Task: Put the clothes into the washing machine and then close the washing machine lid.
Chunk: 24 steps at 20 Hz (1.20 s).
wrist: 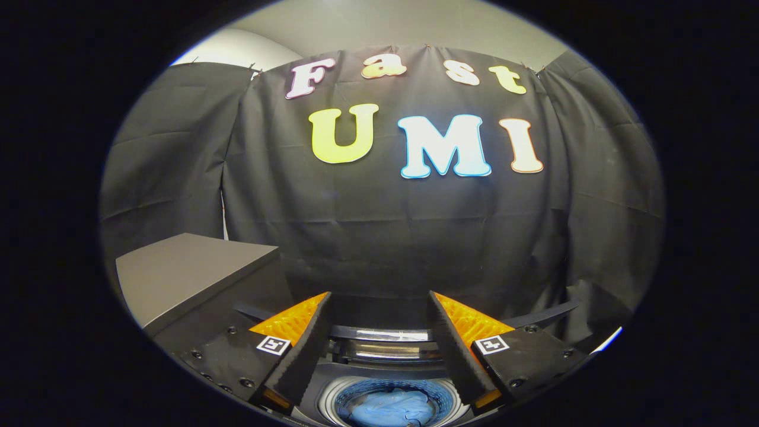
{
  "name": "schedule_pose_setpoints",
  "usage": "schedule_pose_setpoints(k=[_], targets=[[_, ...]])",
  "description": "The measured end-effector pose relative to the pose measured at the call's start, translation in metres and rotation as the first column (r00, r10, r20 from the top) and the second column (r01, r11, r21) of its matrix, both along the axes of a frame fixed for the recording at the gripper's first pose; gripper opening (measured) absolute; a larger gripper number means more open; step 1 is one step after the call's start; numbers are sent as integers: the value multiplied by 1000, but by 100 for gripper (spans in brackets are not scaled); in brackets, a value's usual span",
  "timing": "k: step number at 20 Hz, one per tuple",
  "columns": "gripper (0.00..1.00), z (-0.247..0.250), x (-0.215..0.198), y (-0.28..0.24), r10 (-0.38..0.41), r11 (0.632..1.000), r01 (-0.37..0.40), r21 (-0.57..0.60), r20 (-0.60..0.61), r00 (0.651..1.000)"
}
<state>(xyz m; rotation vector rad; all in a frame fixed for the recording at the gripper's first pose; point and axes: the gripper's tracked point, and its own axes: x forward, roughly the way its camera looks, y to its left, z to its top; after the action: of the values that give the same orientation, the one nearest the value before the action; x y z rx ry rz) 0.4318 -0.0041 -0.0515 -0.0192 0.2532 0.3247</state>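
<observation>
Clothes [388,409] already down in drum [439,396], at 6 o'clock beneath tool [379,308]; tool spread wide, gripping nothing. Lid [385,343] apparently raised behind opening, toward 12 o'clock from drum; closing probably next: reach over top edge, hook it, draw down slowly, avoid slamming. Cloth soft, crumpled, blue; drum round, perforated; lid glossy, curved. Grey box [184,273] at 10 o'clock, matte, flat-topped.

Lighting dim-ish, even, from overhead; ceiling [403,24] brightest, booth cloth [415,237] eats most light. Strong fisheye: cloth seams bow, edges vignette to dark. Glare streak on washing machine lid [379,335], small hot spot near far rim. Focus sharp at centre, softer at gripper [379,344] fingers, held apart.
</observation>
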Motion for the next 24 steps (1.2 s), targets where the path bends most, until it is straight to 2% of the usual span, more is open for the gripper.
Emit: schedule_pose_setpoints(k=[10,15,18,24], targets=[[97,-11,-26,-5,9,1000,-9,9,45,999],[97,-25,-50,-9,14,1000,-15,24,26,1000],[97,-54,-62,-23,-5,1000,4,-14,-44,999],[96,-82,-127,-54,-62,998,59,-29,-93,994]])
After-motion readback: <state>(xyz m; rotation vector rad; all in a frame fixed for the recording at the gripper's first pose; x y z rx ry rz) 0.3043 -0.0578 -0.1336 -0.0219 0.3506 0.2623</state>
